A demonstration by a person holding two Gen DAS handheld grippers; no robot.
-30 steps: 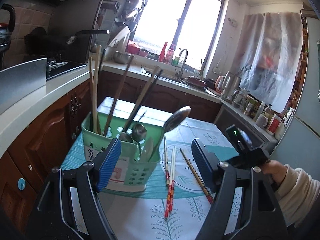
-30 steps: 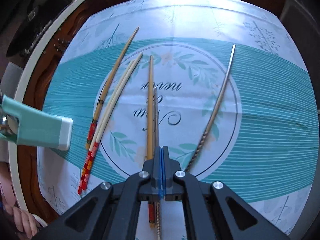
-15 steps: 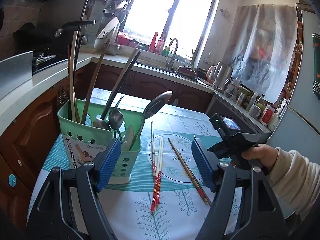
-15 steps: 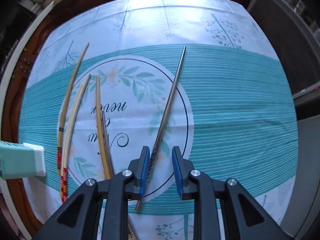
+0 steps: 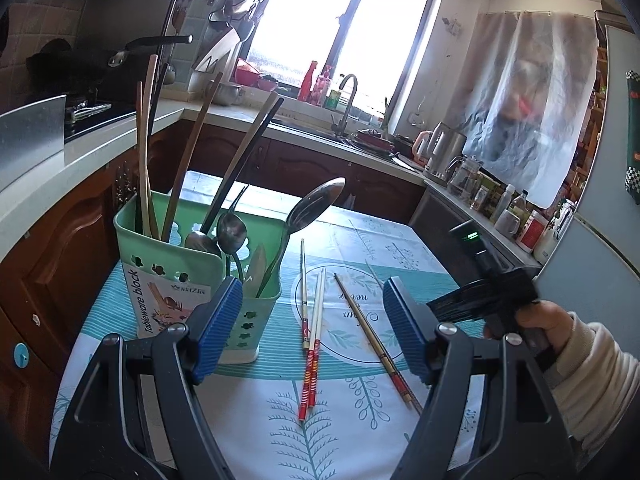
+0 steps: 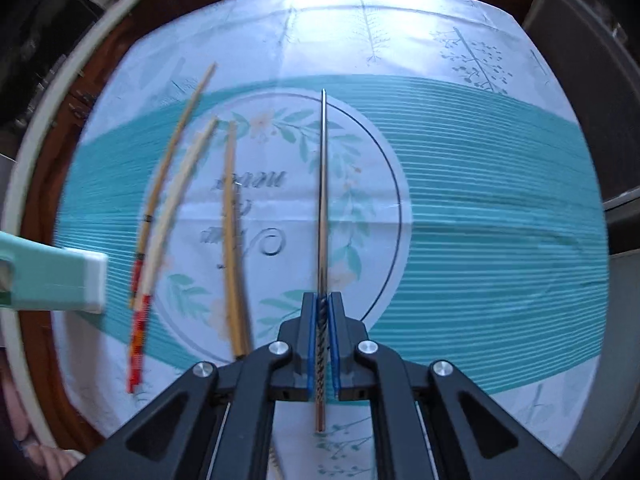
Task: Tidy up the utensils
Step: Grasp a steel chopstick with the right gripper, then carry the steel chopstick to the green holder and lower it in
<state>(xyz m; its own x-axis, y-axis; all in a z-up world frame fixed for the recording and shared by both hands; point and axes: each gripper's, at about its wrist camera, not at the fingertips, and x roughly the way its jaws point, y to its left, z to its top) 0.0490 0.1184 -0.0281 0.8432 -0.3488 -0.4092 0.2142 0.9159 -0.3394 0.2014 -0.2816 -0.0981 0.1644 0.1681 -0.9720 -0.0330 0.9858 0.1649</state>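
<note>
Both blue fingers [image 6: 309, 340] pinch the metal chopstick [image 6: 322, 200].

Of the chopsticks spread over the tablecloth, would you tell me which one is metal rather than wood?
The silver chopstick with the twisted grip, clamped in the right gripper. The others, lying to its left, are wooden or pale, two with red-patterned ends.

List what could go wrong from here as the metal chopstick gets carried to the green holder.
1. The right gripper pinches the metal chopstick only near its twisted end, so the long free length could swing or slip out.
2. The green holder is already crowded with leaning spoons and chopsticks; the tip may catch on them.
3. The wooden chopsticks lie loose on the tablecloth by the holder and might get knocked.
</note>
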